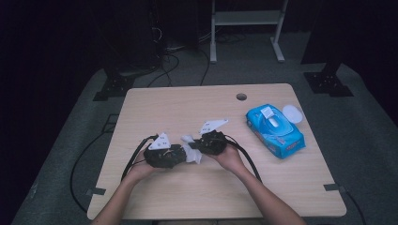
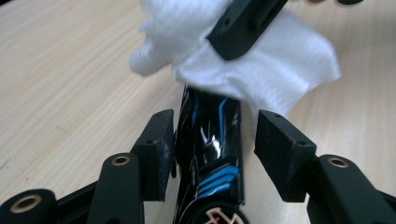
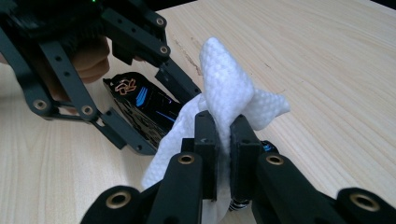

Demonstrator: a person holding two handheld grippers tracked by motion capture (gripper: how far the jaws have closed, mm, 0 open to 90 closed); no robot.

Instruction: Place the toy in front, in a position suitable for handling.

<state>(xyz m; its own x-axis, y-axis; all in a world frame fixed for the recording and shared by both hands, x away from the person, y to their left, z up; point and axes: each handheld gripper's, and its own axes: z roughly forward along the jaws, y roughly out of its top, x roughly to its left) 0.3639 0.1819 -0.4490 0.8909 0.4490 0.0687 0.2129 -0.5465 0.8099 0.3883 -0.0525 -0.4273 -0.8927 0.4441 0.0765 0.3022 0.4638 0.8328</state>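
Now wipe (image 3: 224, 100) pinched between fingers (image 3: 205, 154), draped over black object (image 2: 210, 154)

Near the middle of the light wooden table (image 1: 155, 101): left gripper (image 1: 165, 156) and right gripper (image 1: 210, 143) side by side, jaws turned toward each other. Between them, a white textured wipe (image 3: 233, 100), pinched in the right gripper's jaws and draped over one end of a black glossy slab with blue stripes (image 2: 212, 154). Slab between the left gripper's jaws. Well to the right, a blue soft wipes pack (image 1: 275, 131); just behind it, a white round lid (image 1: 292, 113).

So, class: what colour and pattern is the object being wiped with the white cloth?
Glossy black object with blue stripes, clearest in the left gripper view.
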